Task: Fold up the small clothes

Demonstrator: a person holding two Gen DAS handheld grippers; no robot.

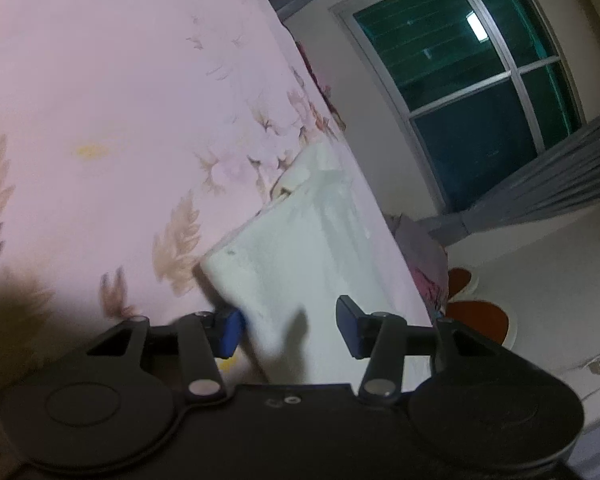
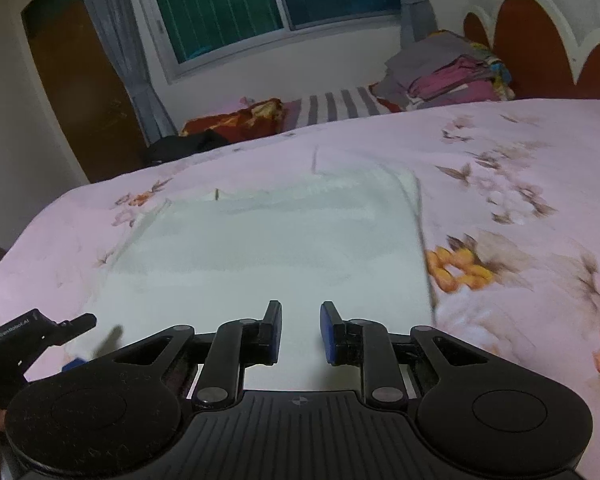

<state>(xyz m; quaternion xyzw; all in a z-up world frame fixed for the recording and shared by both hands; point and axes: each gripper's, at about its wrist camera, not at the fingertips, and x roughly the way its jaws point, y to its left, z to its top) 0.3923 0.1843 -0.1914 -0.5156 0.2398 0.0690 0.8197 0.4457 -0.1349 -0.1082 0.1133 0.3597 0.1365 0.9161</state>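
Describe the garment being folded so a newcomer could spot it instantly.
Start at the bed with the pink floral bedsheet. The white garment lies flat mid-bed, just ahead of the right gripper. It is the only plain white piece; the folded clothes pile near the headboard is grey, pink and multicoloured.

Two fisheye cameras ride low and close over a pink floral bedsheet (image 2: 500,152), each looking forward between its own gripper's fingers.

The left wrist view is rolled, the teal-paned window (image 1: 468,92) at upper right; the right wrist view sits level, facing the window at top. Both share the flat white cloth garment (image 2: 268,240) mid-frame, the sheet and the window.
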